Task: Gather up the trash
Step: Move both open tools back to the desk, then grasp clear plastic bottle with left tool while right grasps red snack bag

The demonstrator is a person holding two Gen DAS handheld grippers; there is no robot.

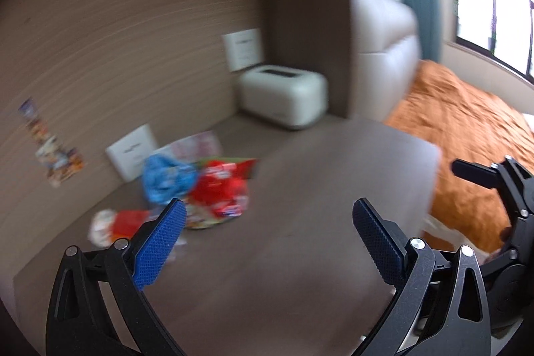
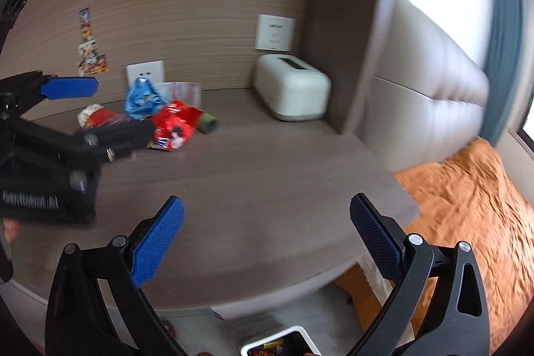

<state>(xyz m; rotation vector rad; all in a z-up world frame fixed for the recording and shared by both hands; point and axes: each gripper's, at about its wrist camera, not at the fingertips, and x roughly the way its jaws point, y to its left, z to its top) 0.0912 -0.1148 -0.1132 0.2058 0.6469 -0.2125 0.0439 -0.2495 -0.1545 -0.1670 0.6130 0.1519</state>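
The wrappers (image 1: 200, 189) lay heaped at the back left of the table (image 1: 300, 222), against the wall and left of the white box (image 1: 283, 95). Both tongs gaped wide and held nothing. The left tongs (image 1: 268, 242) were the nearer, the heap just ahead and left of them, while the right tongs (image 2: 267, 242) hung back over the table's front edge, above a small bin (image 2: 290, 342) on the floor.
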